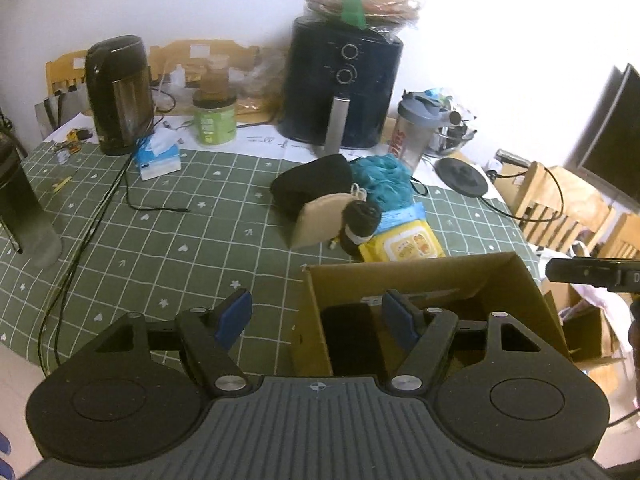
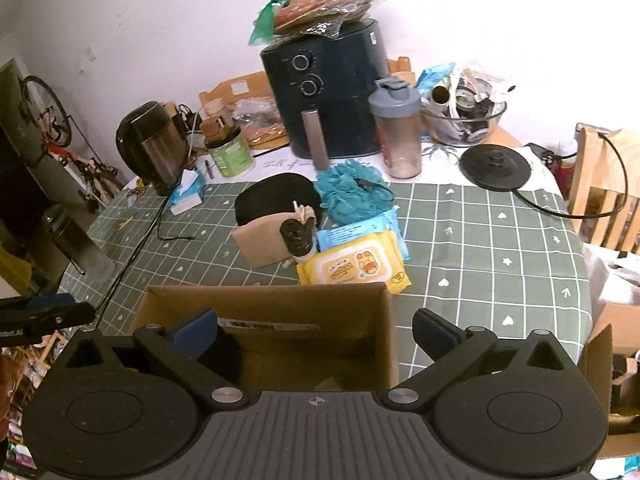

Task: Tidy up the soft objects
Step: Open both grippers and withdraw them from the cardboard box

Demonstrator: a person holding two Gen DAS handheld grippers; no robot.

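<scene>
Here, soft pile mid-counter: black pouch point(image 2: 276, 196), teal mesh sponge point(image 2: 348, 192) at its 3 o'clock, tan pouch point(image 2: 262, 244) at its 6, yellow wipes pack point(image 2: 356, 266) nearest cardboard box point(image 2: 260, 300). Dark item lies inside box. Left gripper point(image 1: 316, 316) jaws spread, empty, over box's left wall. Right gripper point(image 2: 314, 332) jaws spread wide, empty, above box. Air fryer point(image 2: 328, 92) at 12 o'clock behind pile.

Far side of your table: dark air fryer point(image 2: 332, 92) with a bagged snack on top, shaker bottle point(image 2: 398, 128) right beside it, kettle point(image 2: 154, 144) far left, tissue pack point(image 2: 186, 194) by it.
</scene>
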